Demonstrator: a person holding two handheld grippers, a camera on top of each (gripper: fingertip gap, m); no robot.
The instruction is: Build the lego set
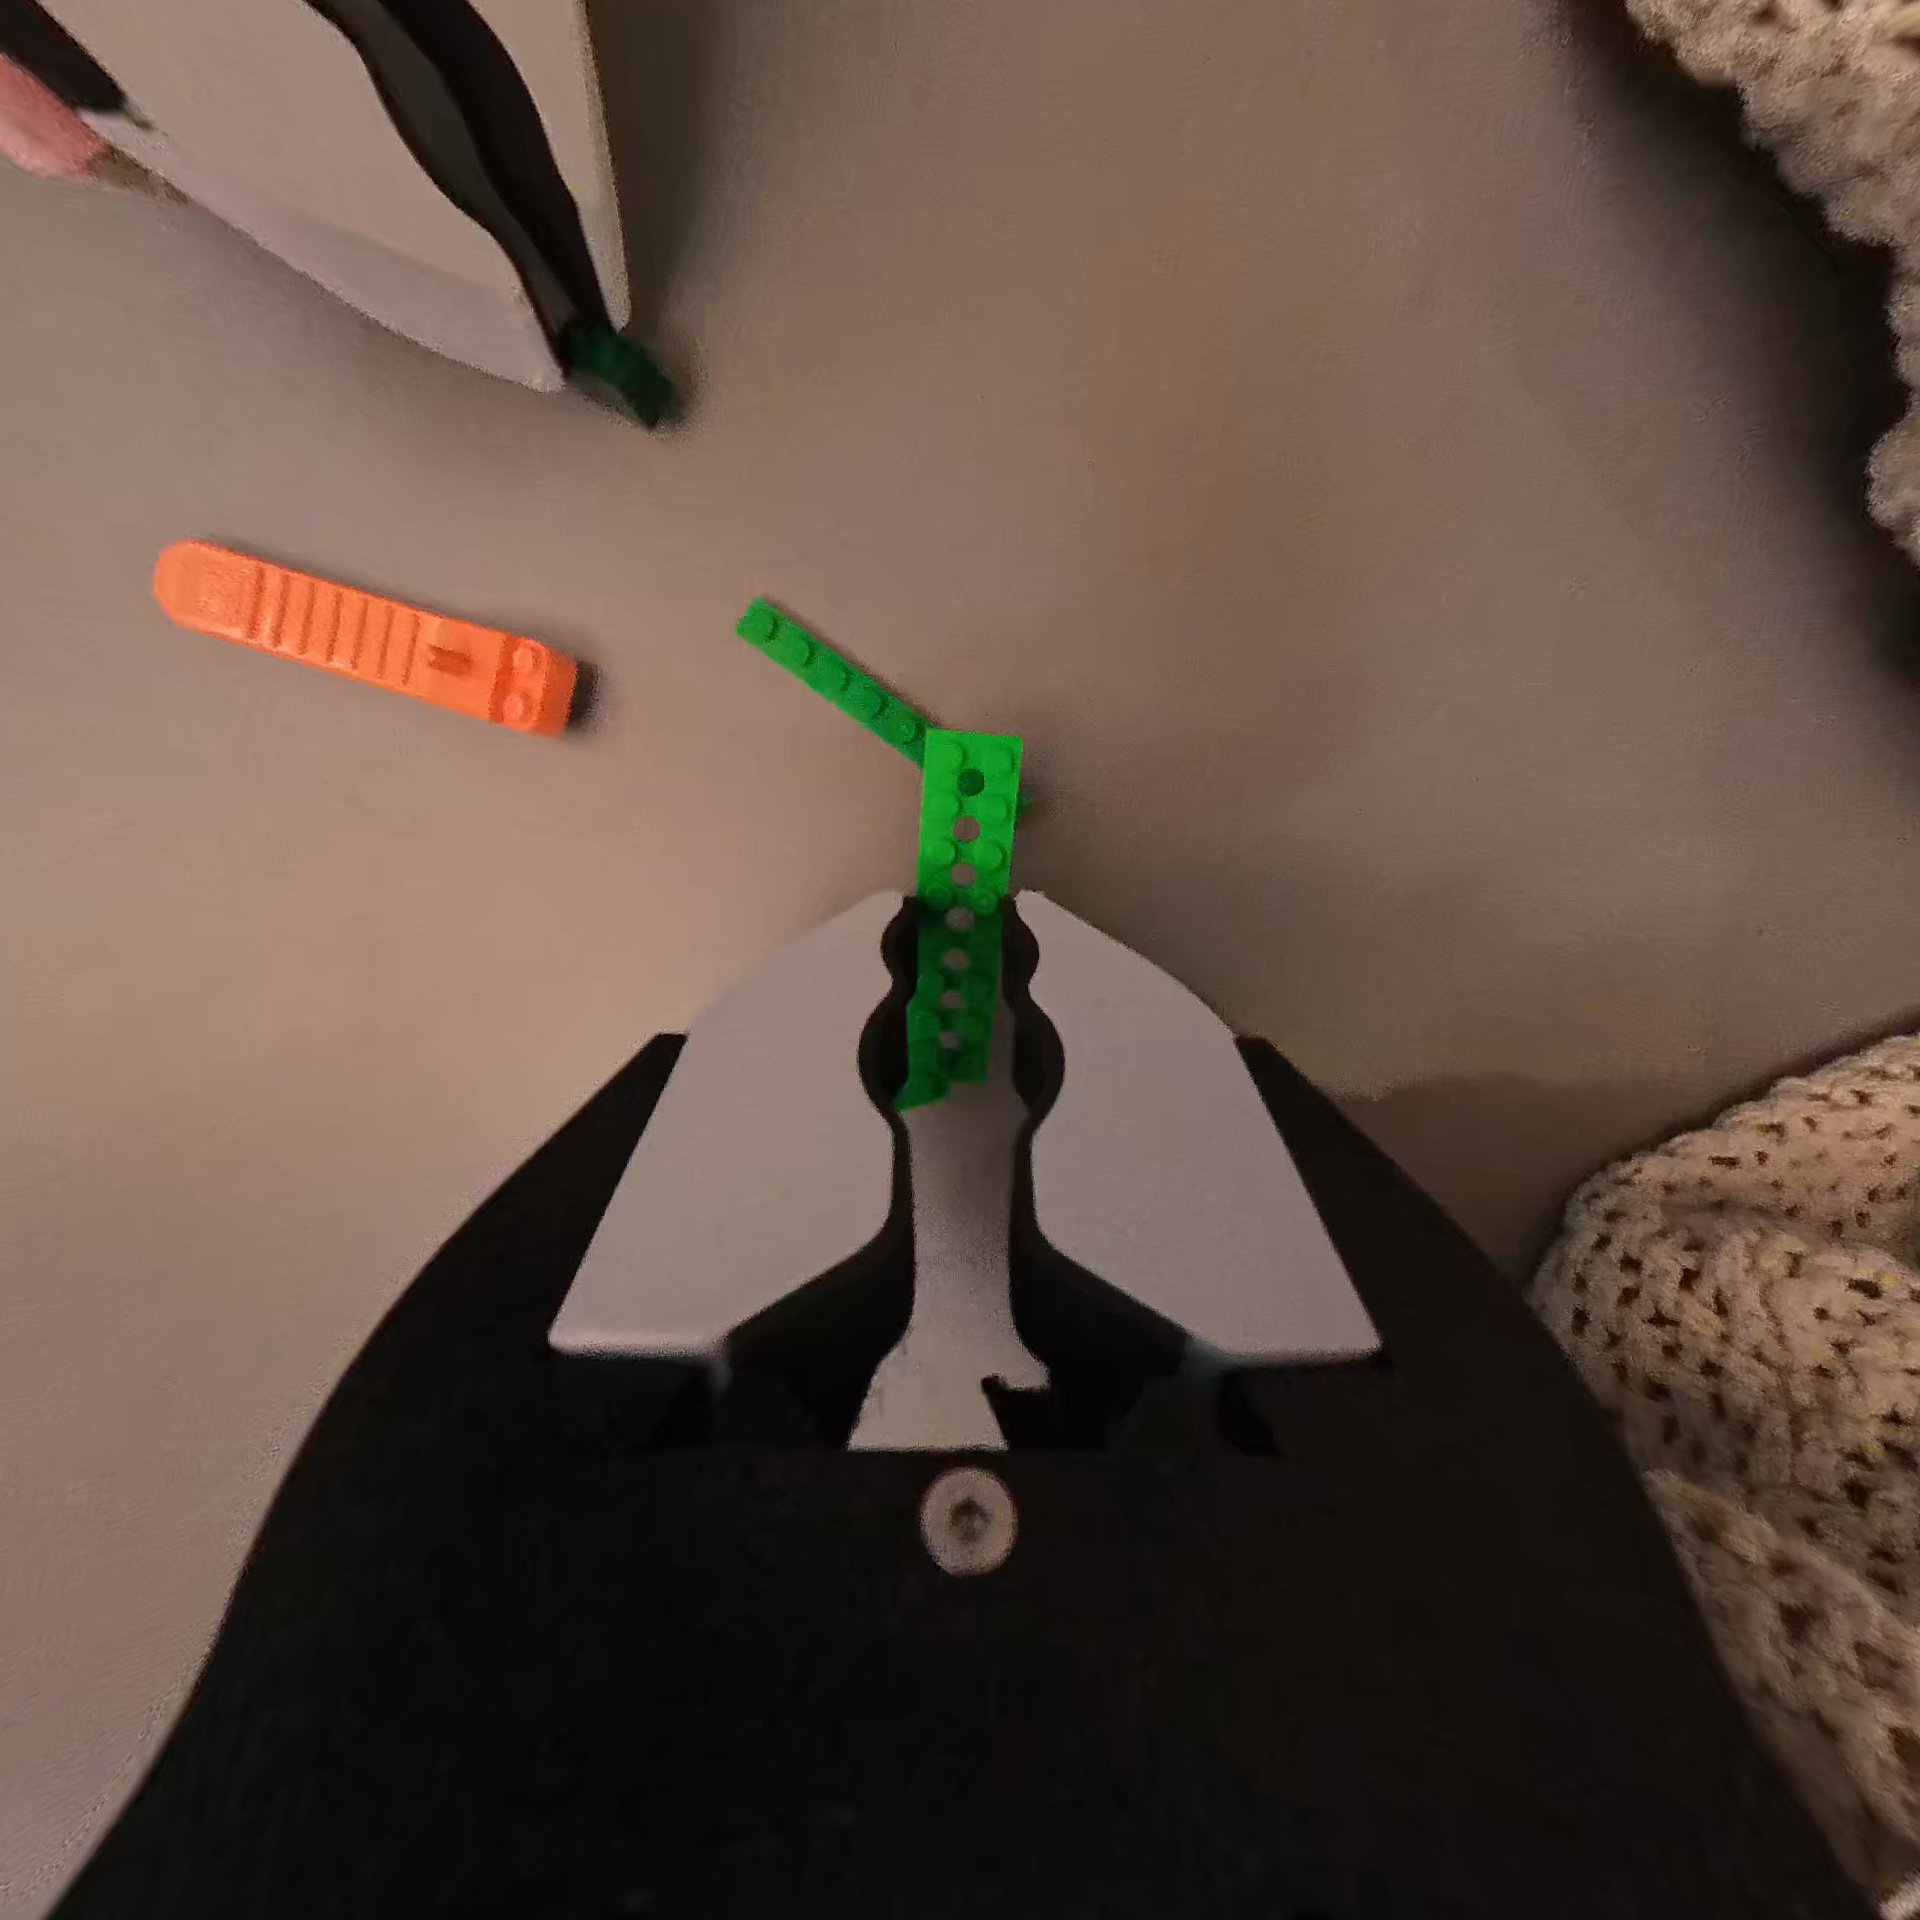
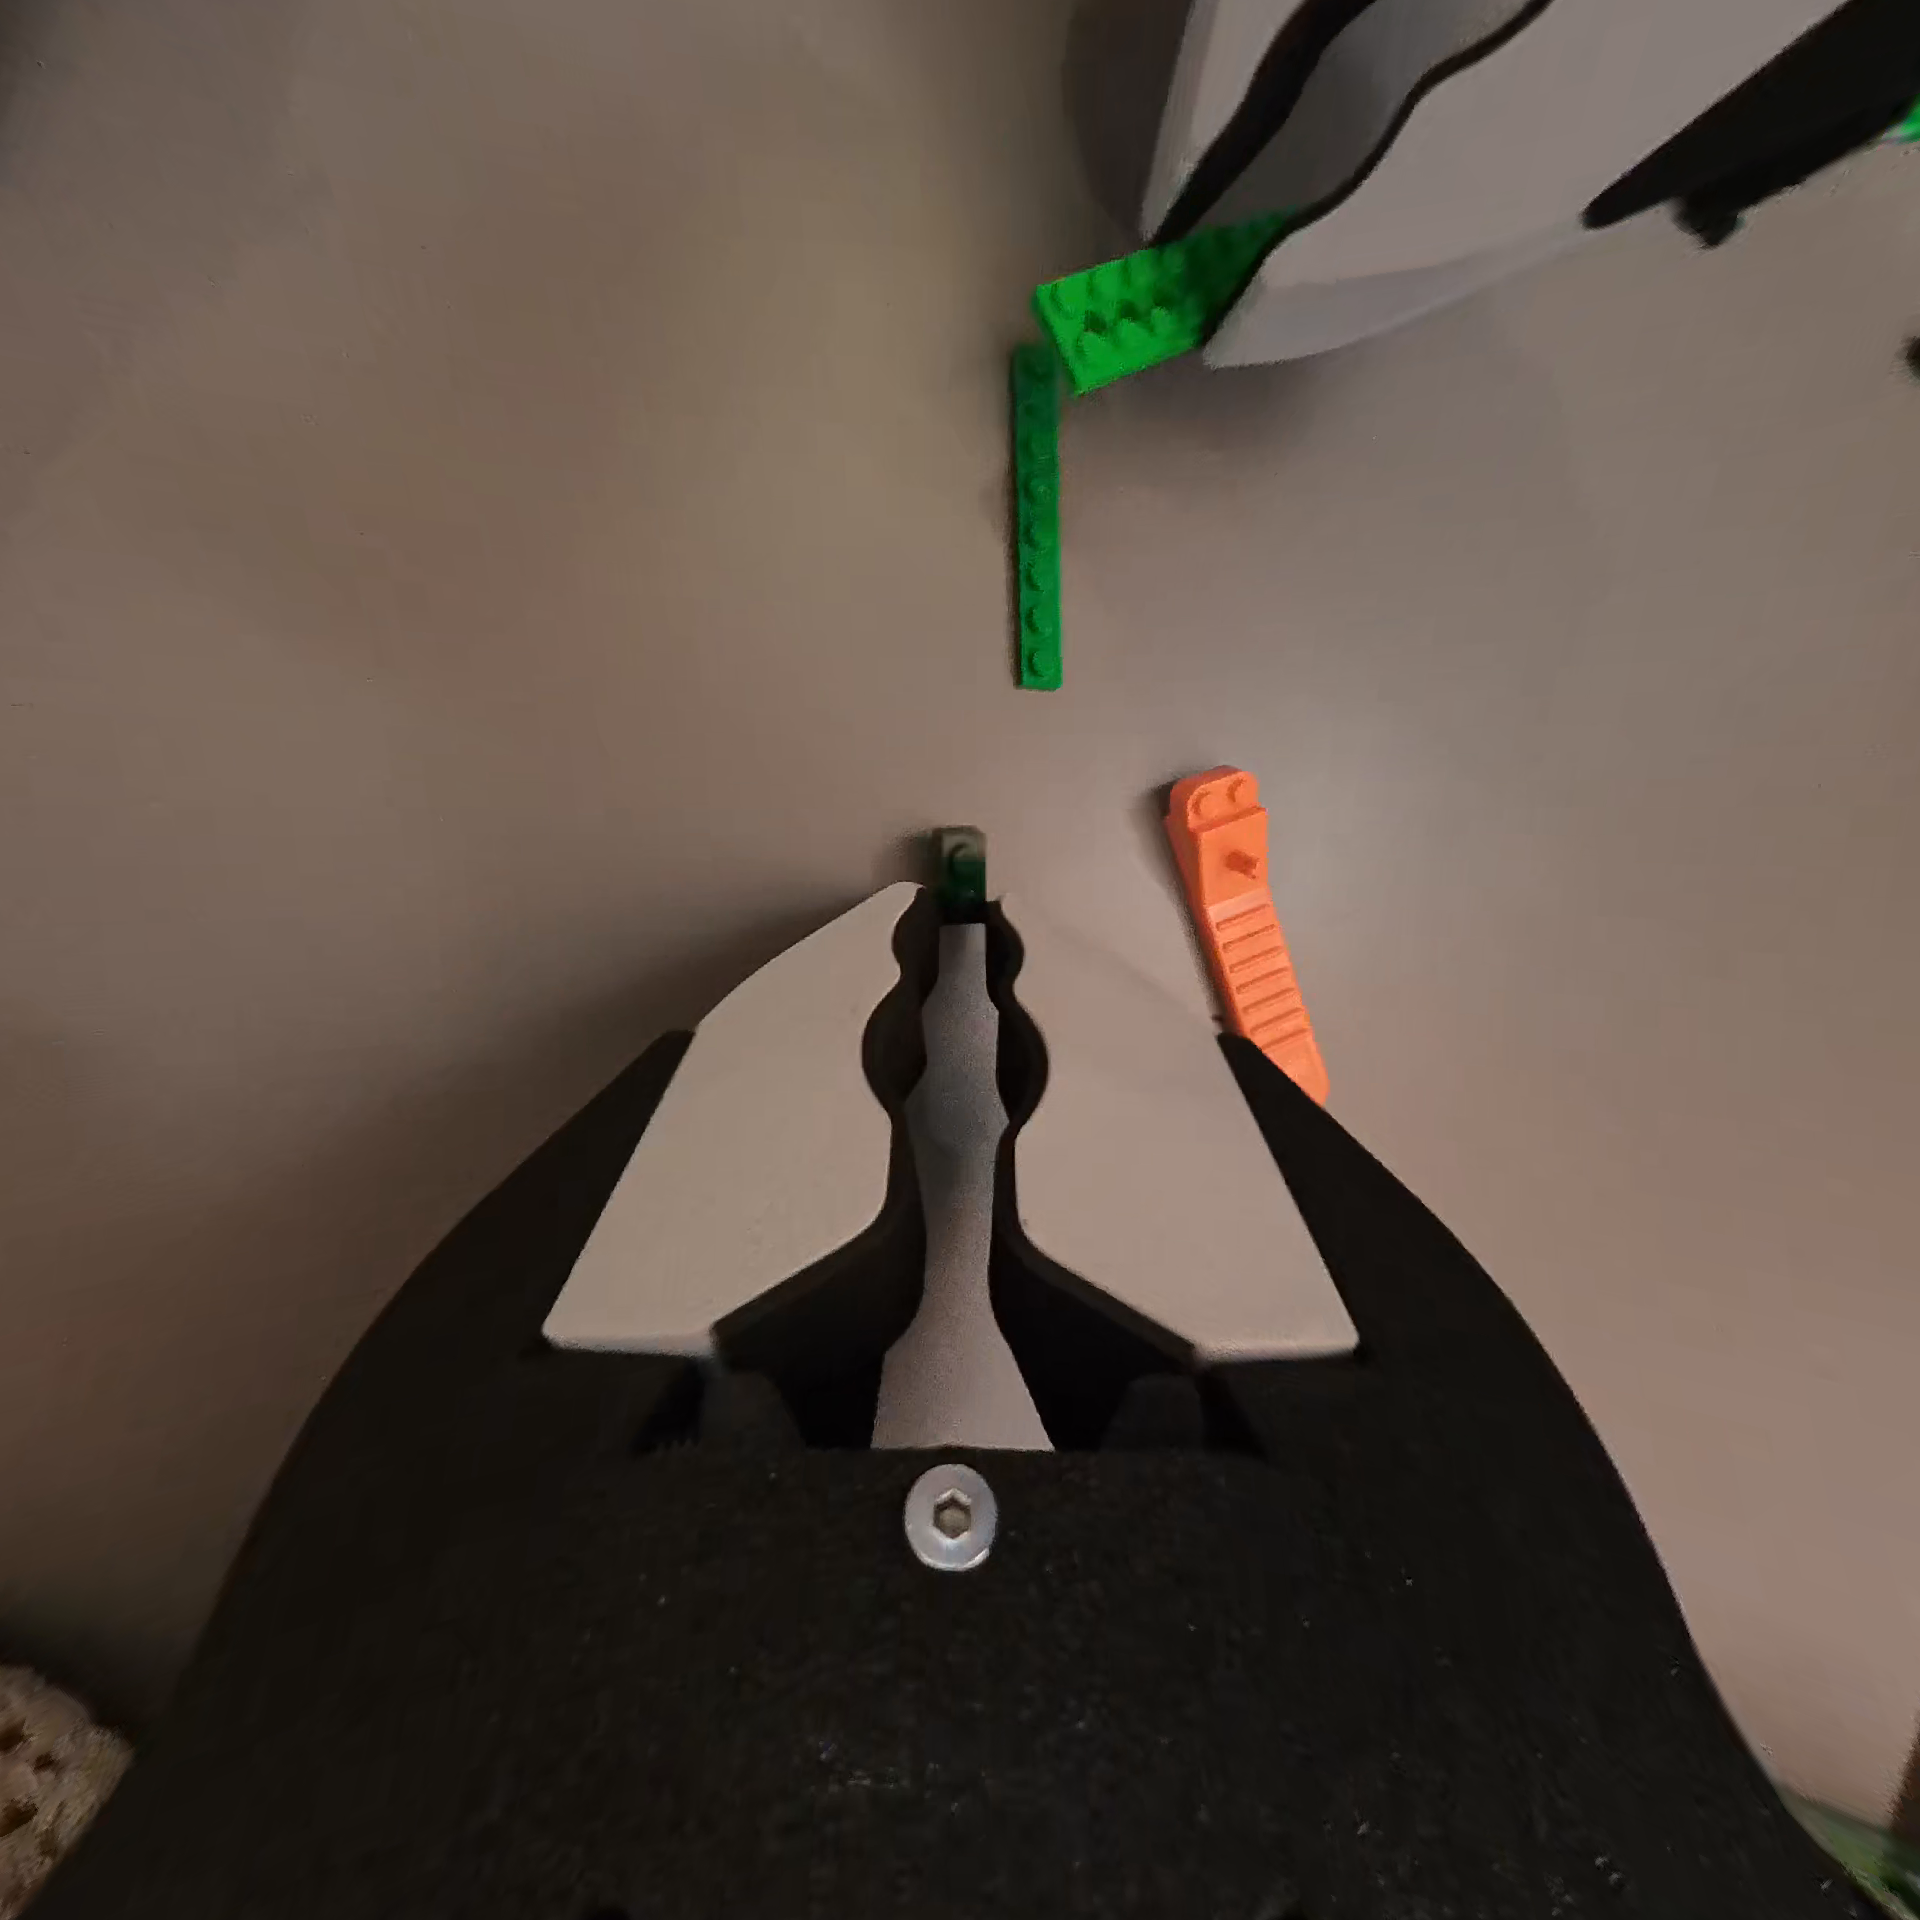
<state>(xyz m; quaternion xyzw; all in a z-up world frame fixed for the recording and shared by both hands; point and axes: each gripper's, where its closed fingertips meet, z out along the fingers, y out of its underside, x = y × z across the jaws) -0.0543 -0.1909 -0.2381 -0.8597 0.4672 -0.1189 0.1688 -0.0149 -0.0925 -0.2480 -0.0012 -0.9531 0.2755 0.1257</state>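
My left gripper (image 1: 961, 899) is shut on a bright green two-stud-wide plate with holes (image 1: 968, 821). The plate's far end rests on or just over one end of a long narrow green plate (image 1: 831, 681) that lies on the table. In the right wrist view the wide plate (image 2: 1138, 301) and the narrow plate (image 2: 1037, 520) meet at a corner. My right gripper (image 2: 958, 894) is shut on a small dark green piece (image 2: 958, 862) close to the table. It shows in the left wrist view (image 1: 597, 343) at upper left, with the dark green piece (image 1: 629, 379) at its tips.
An orange brick separator (image 1: 364, 639) lies flat on the grey table left of the plates; in the right wrist view it (image 2: 1242, 925) lies just right of my right gripper. A cream knitted fabric (image 1: 1756, 1351) borders the table at the right. About 11 cm separates my left fingertips from my right.
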